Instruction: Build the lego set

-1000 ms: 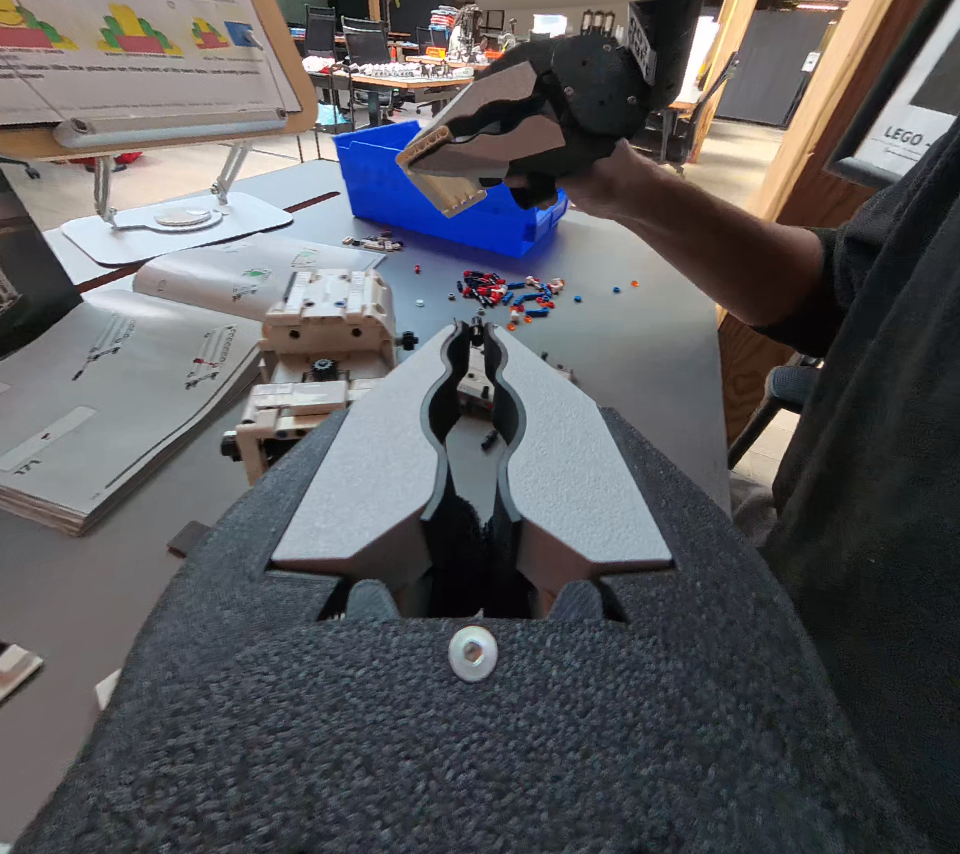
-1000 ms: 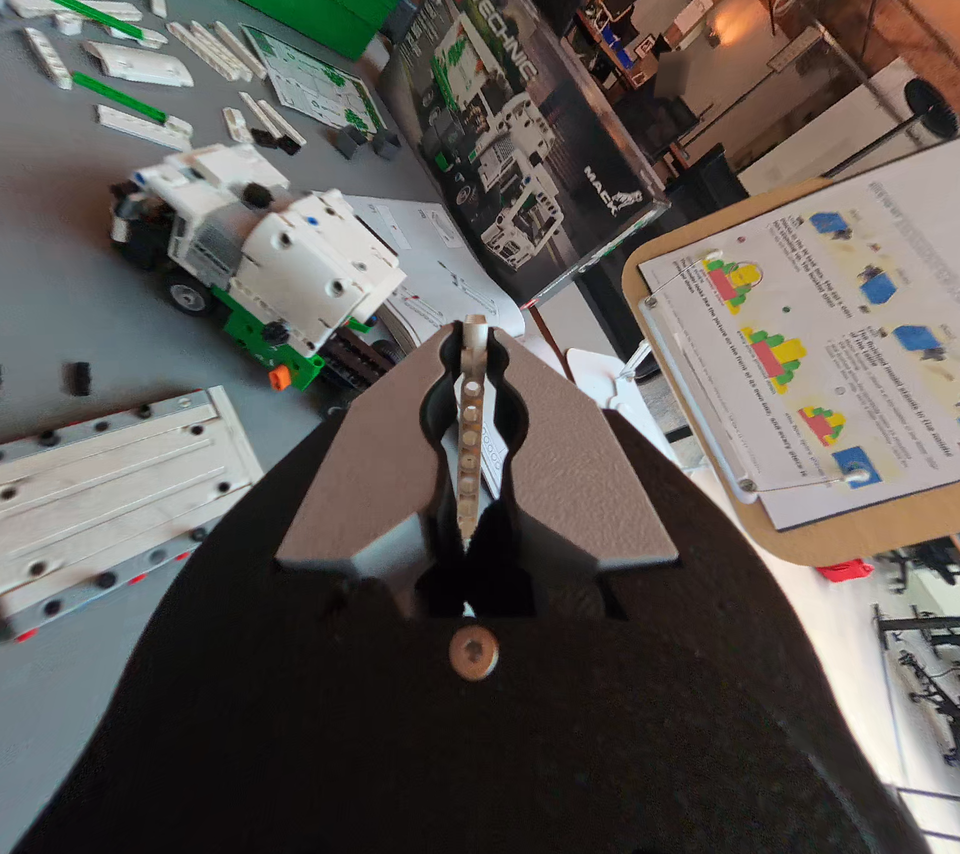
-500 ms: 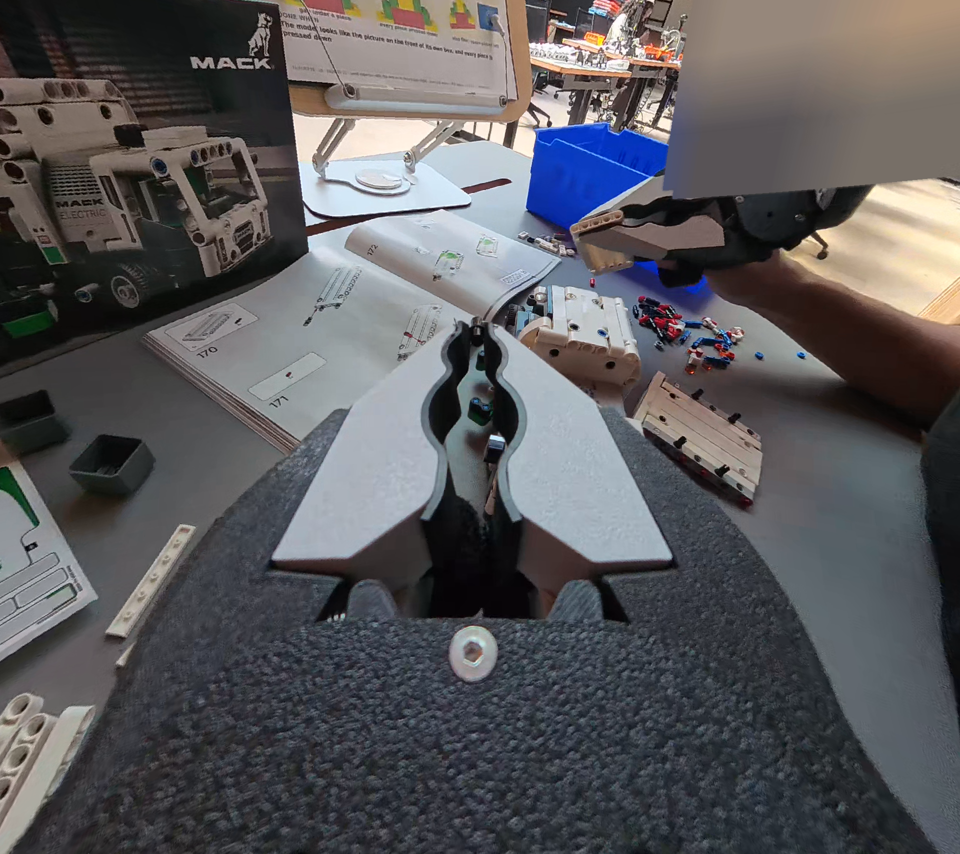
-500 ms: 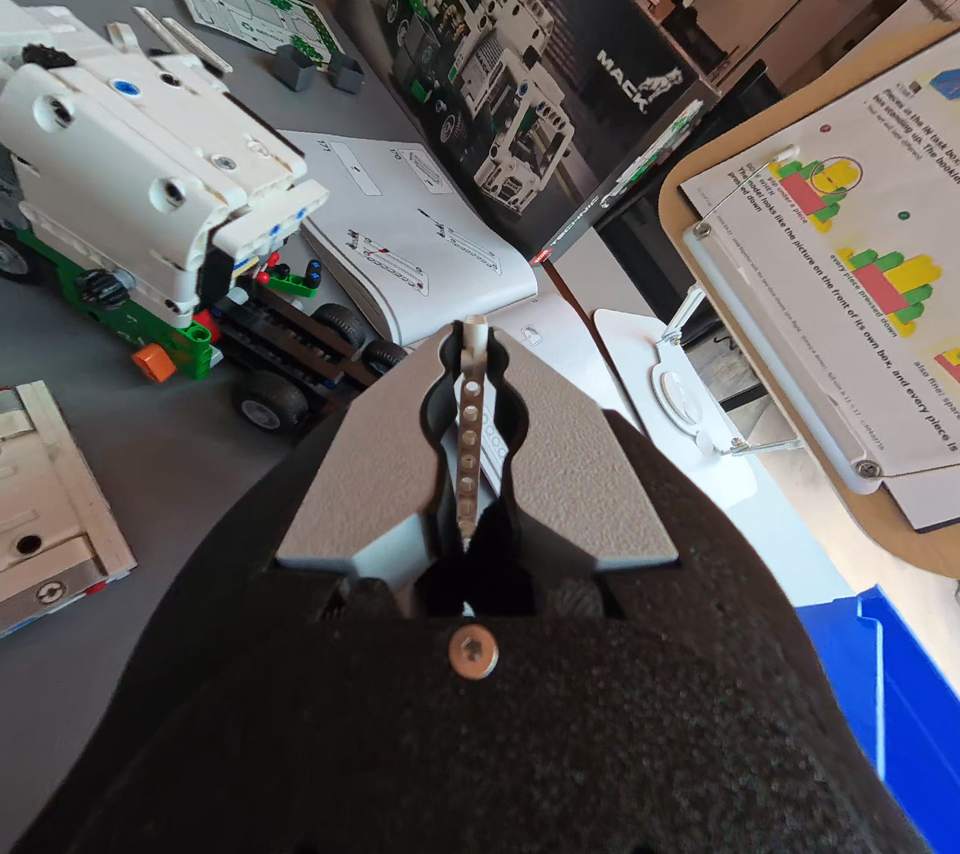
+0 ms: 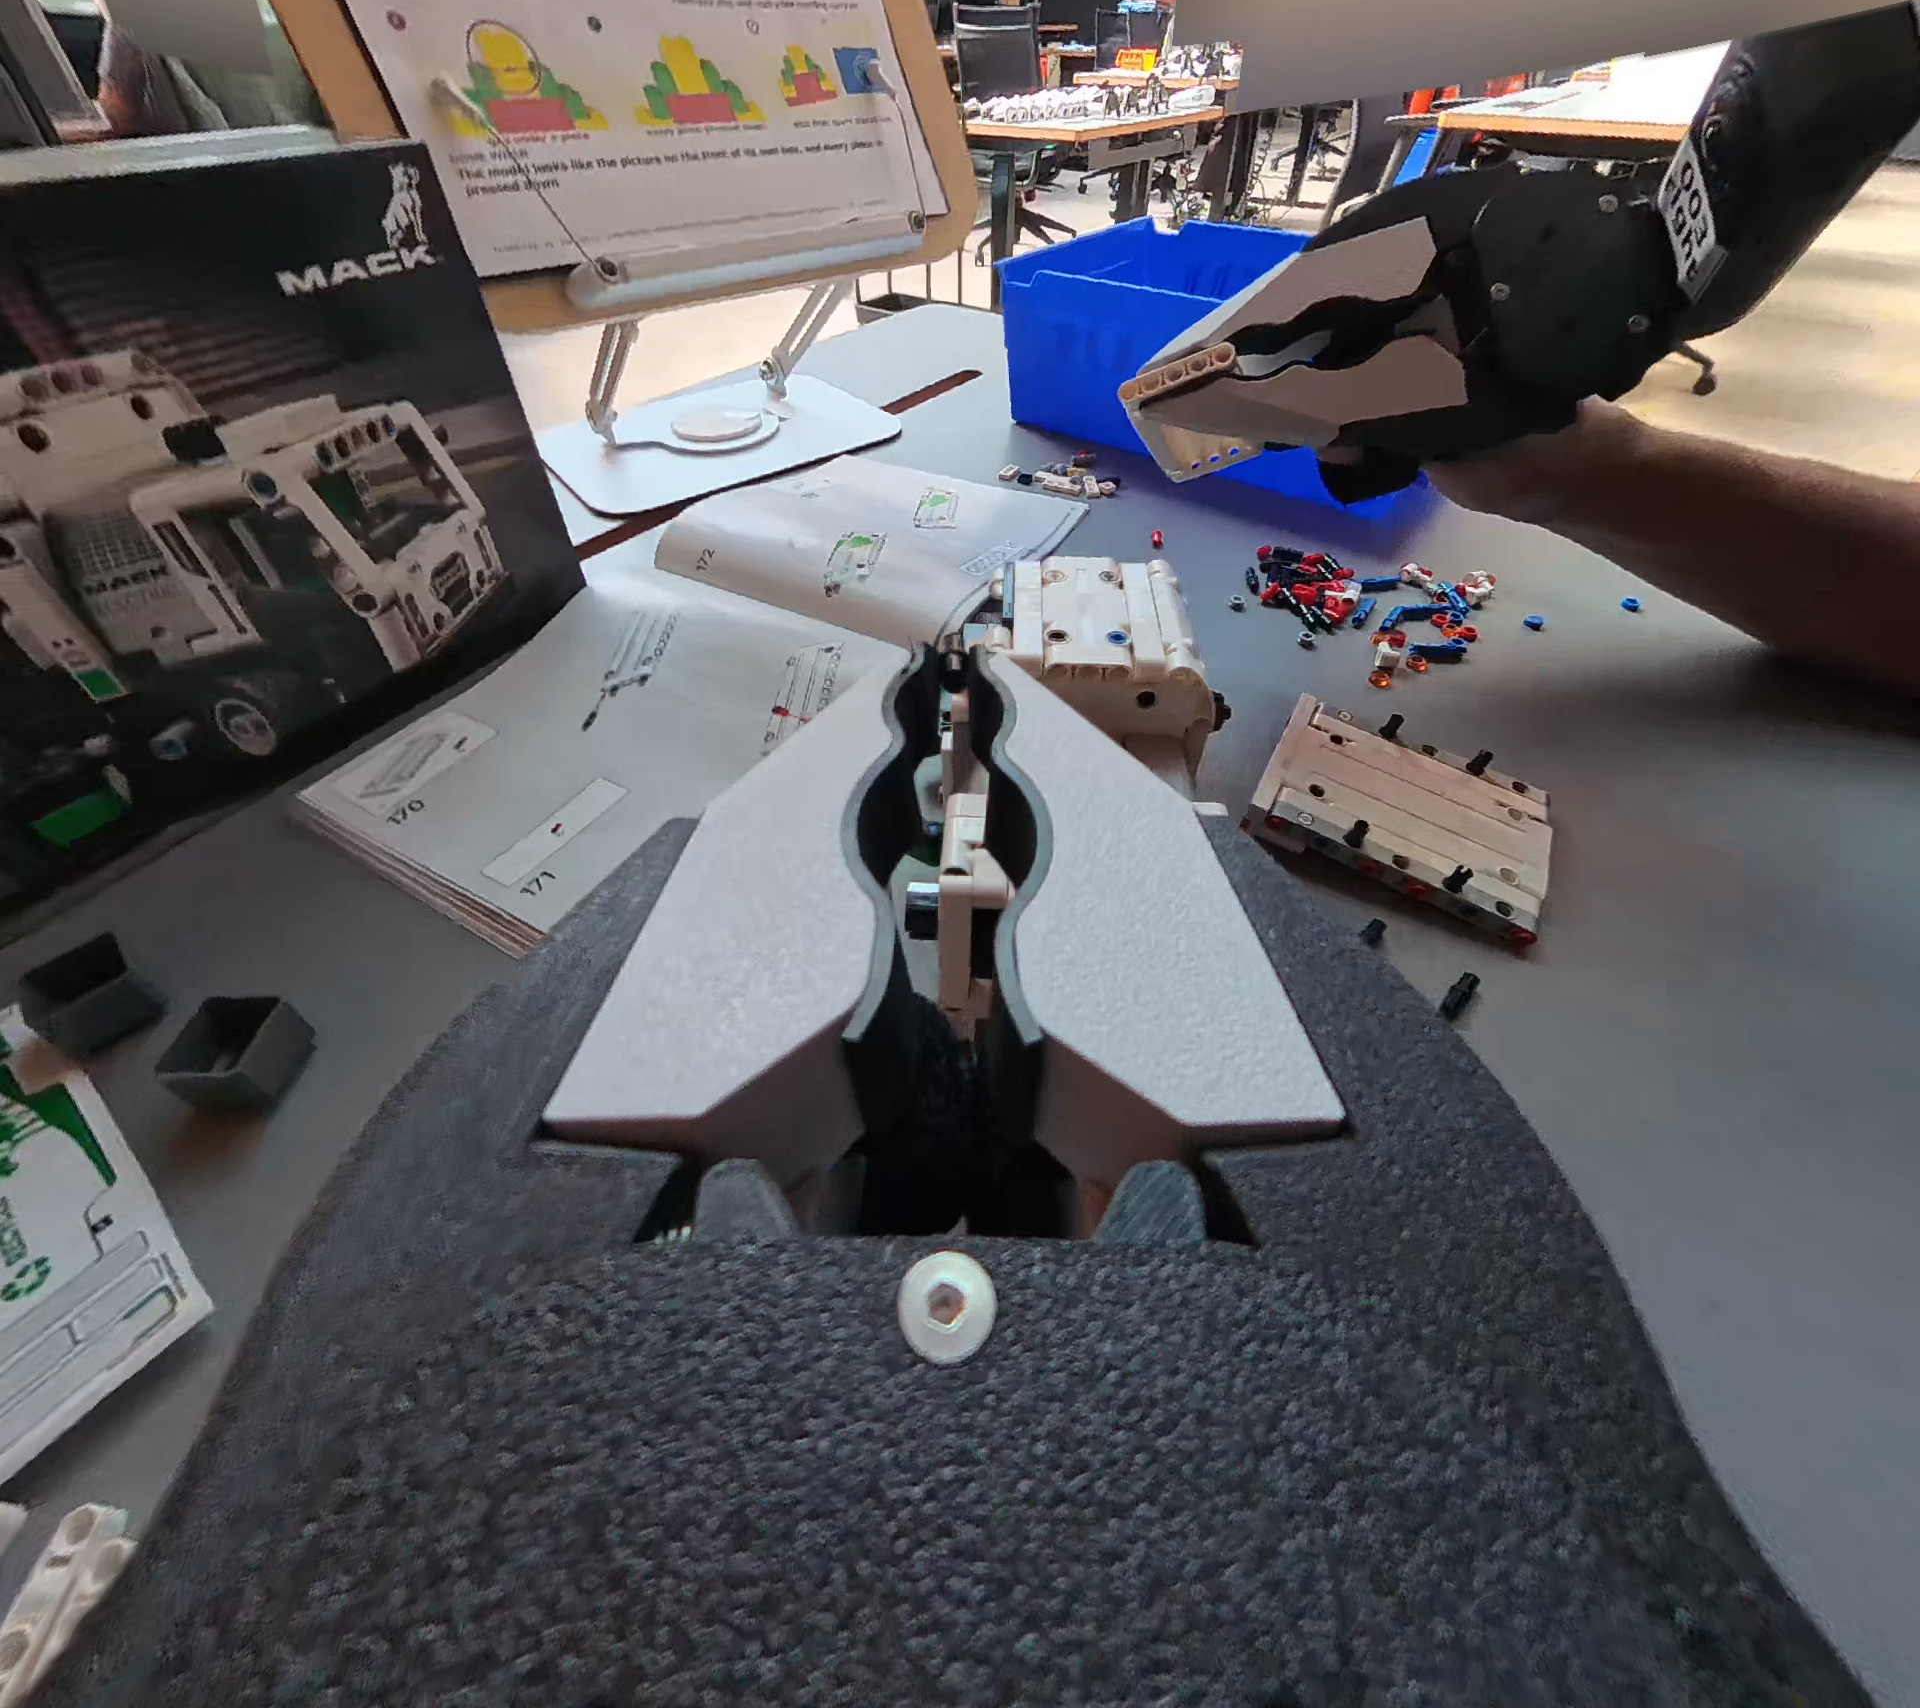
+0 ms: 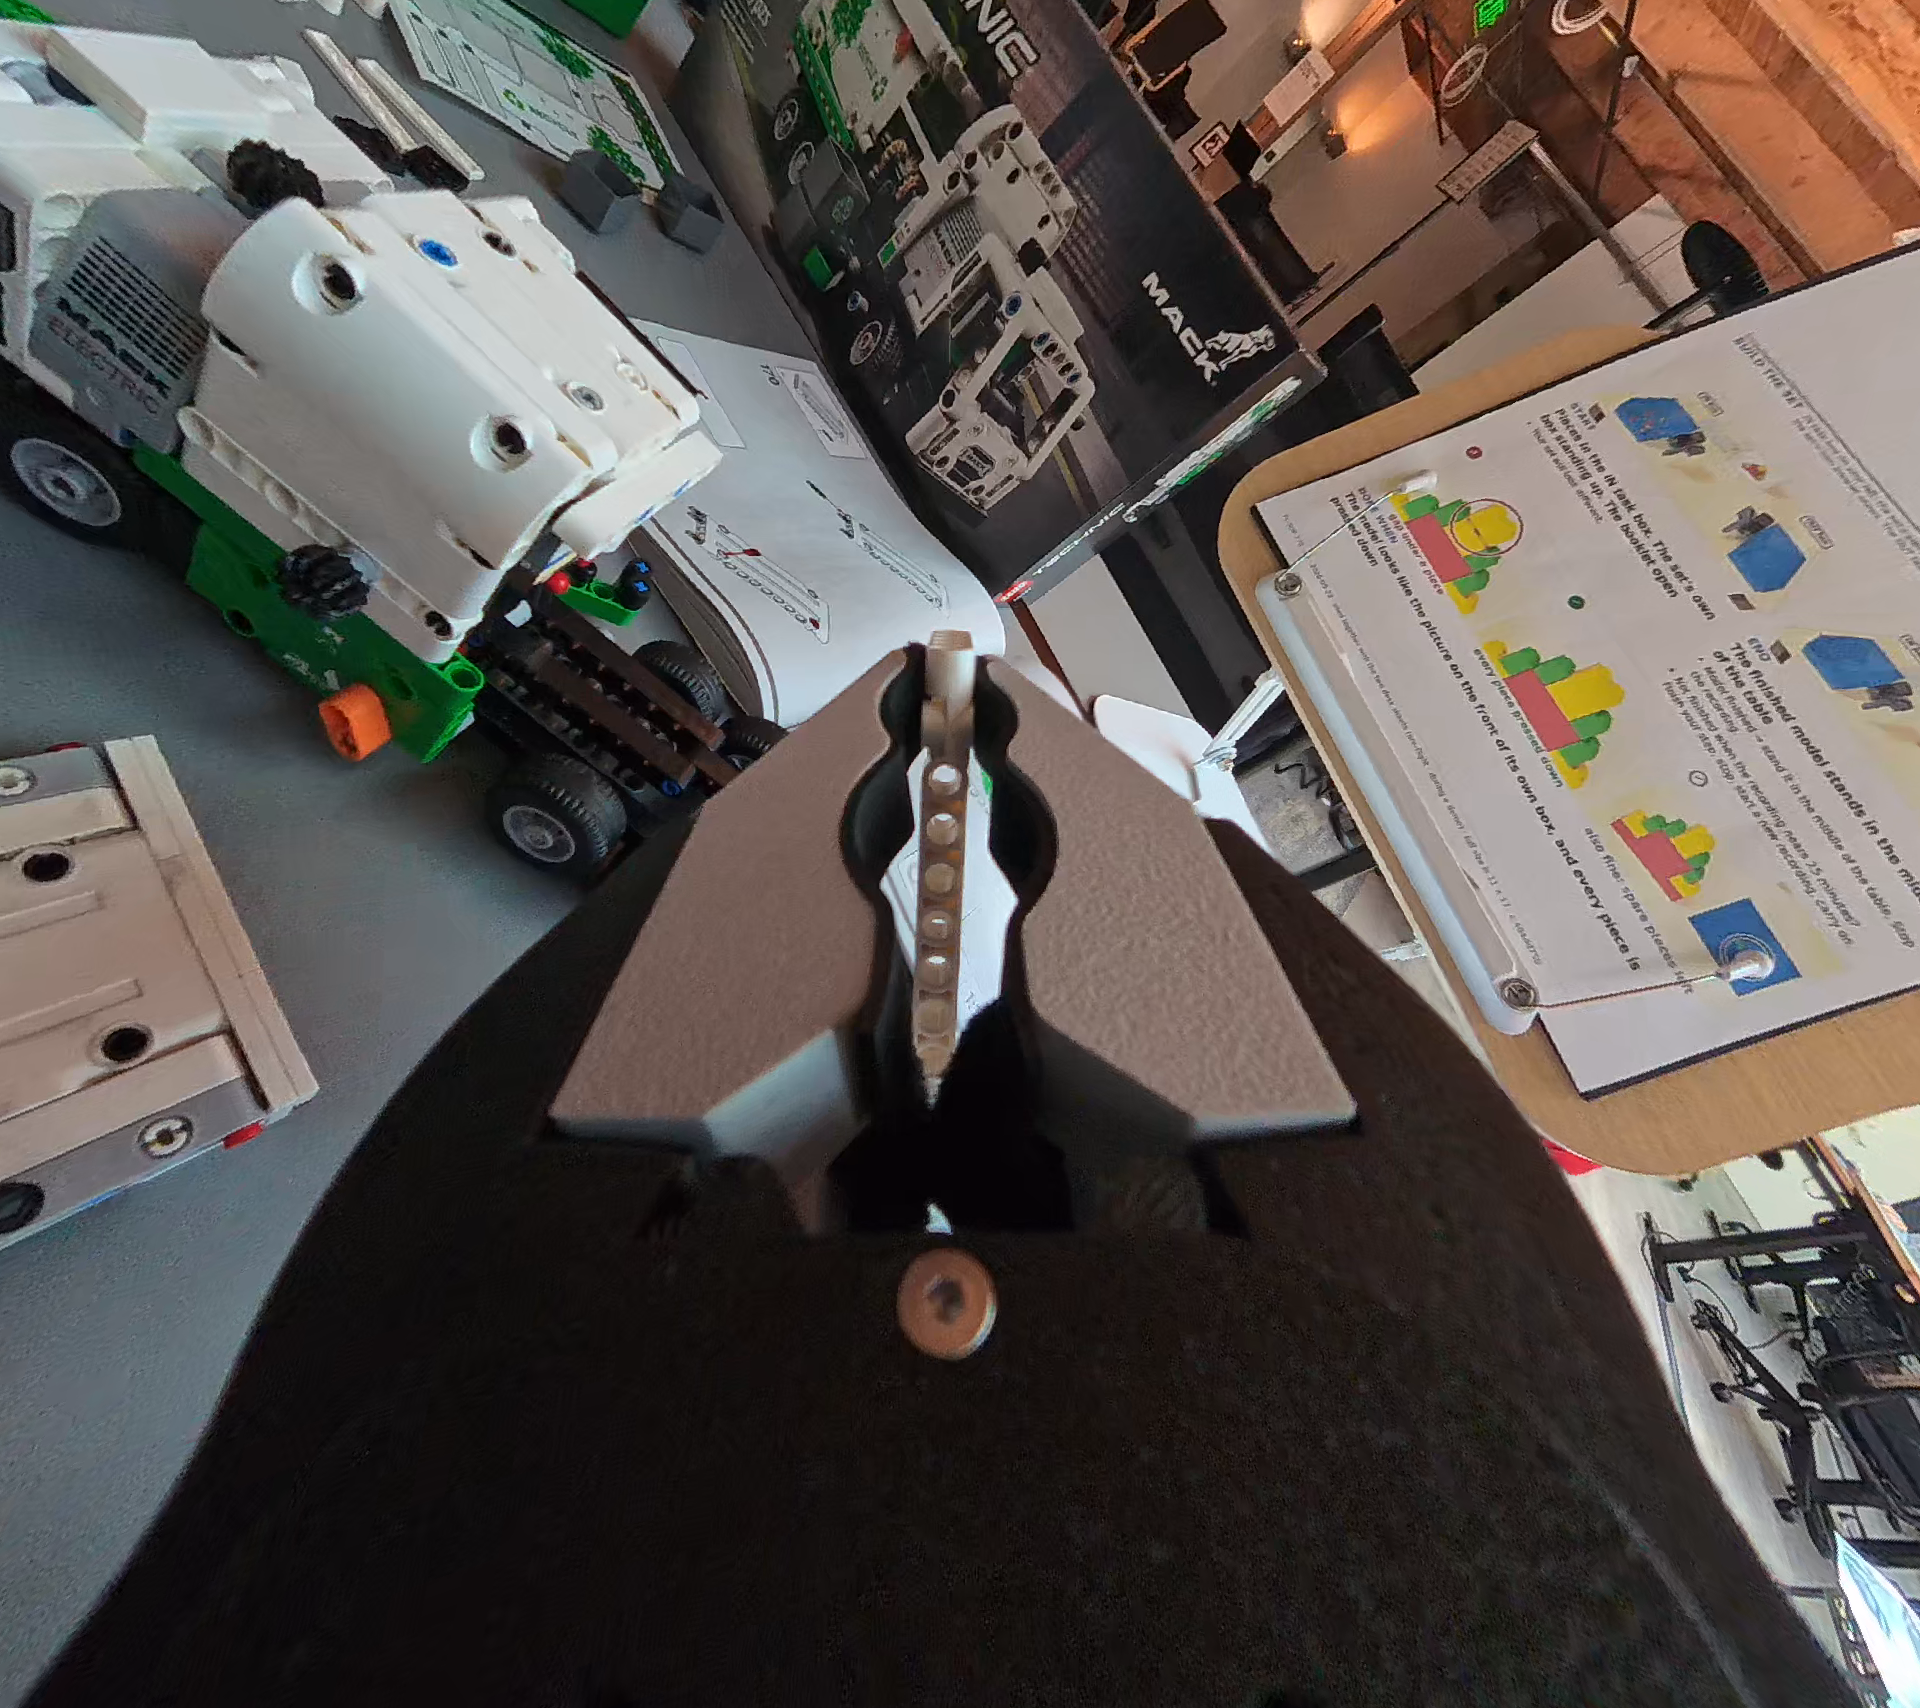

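Our right gripper (image 6: 951, 656) clamps a white perforated beam (image 6: 940, 869), our left gripper (image 5: 951, 671) nearly closed (contents unclear); a loosened clamp could drop it onto the truck (image 6: 343, 411).

Booklet (image 5: 665, 702) before box (image 5: 239, 453); bin (image 5: 1122, 328) right of stand (image 5: 717, 432)

- Left gripper (image 5: 951, 671): jaws nearly closed, low over the tabletop (image 5: 1714, 983), tips in front of a white brick assembly (image 5: 1101, 630).
- Right gripper (image 6: 951, 661): jaws clamped on a white holed beam (image 6: 940, 869), raised above that assembly, forearm (image 5: 1714, 526) extended.
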